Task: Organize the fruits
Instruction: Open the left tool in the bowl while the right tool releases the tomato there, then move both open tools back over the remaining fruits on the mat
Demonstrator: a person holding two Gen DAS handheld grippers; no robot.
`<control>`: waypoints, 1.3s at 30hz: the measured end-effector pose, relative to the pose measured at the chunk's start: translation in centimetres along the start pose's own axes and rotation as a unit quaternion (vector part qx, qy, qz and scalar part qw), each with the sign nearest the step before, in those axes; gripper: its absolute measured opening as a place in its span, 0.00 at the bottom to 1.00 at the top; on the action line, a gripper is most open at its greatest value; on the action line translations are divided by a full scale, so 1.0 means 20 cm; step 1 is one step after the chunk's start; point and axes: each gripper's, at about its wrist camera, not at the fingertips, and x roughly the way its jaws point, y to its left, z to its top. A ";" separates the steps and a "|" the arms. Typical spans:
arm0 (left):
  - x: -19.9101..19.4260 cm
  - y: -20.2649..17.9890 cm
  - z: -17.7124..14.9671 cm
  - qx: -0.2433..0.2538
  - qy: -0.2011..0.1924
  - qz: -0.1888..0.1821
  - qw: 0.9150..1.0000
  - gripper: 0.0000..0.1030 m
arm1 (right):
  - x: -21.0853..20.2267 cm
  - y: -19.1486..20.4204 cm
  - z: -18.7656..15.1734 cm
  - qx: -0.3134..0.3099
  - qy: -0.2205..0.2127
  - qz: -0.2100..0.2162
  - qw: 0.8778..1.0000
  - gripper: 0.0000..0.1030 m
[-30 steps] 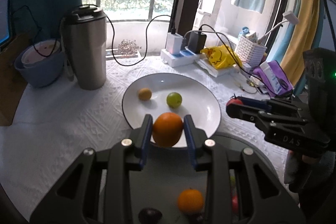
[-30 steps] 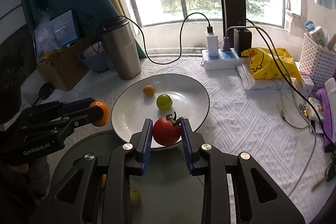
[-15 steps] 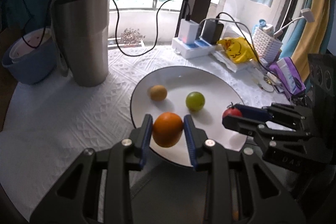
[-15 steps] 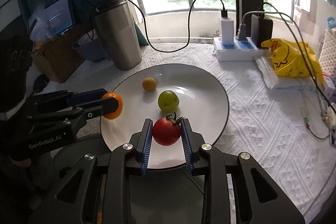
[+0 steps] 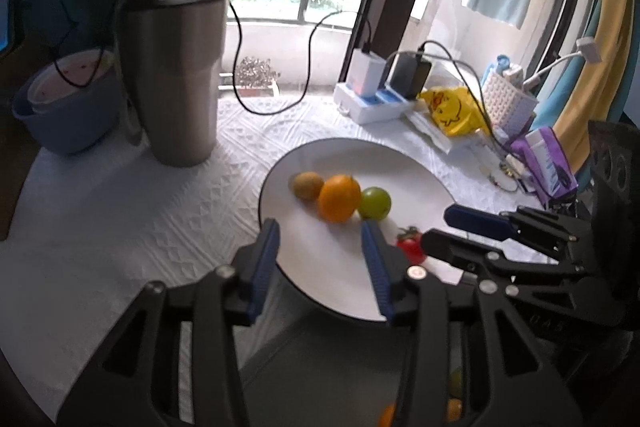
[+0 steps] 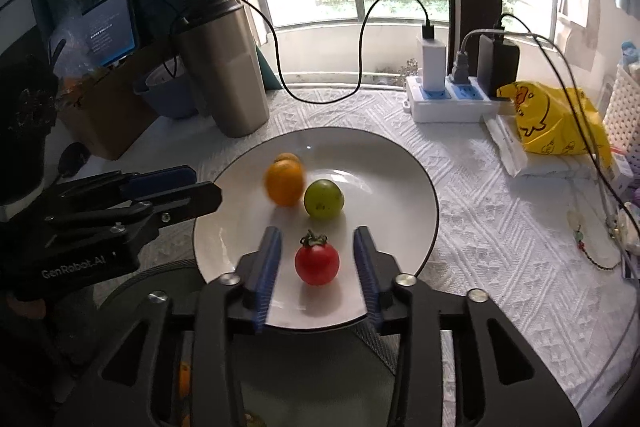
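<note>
Both grippers (image 5: 322, 255) (image 6: 316, 263) gape over glossy round fruits on smooth white plate (image 6: 400, 187).

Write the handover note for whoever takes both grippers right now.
Left gripper: open, empty, over the plate's near edge.
Right gripper: open, its fingers either side of the tomato without gripping it.
On the plate: orange, green fruit, a small brownish fruit behind the orange, and the tomato nearest the front.
Done: four fruits are on the plate.
Left: more fruit shows in the dark container below the grippers, only partly visible; it probably goes on the plate next.
</note>
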 end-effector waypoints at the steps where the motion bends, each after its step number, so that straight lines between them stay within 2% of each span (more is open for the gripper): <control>1: -0.02 0.00 0.00 0.000 -0.002 0.000 1.000 0.43 | -0.02 0.01 0.00 0.001 -0.002 -0.002 1.000 0.42; 19: -0.38 -0.04 -0.15 0.005 -0.047 0.002 0.999 0.43 | -0.31 0.16 -0.11 -0.010 -0.026 -0.017 0.999 0.43; 28: -0.47 -0.12 -0.29 0.013 -0.045 -0.007 0.999 0.43 | -0.40 0.23 -0.23 -0.011 -0.025 -0.018 0.999 0.43; 39: -0.49 -0.20 -0.46 0.012 -0.027 -0.019 0.999 0.44 | -0.46 0.27 -0.37 -0.009 -0.018 -0.015 1.000 0.43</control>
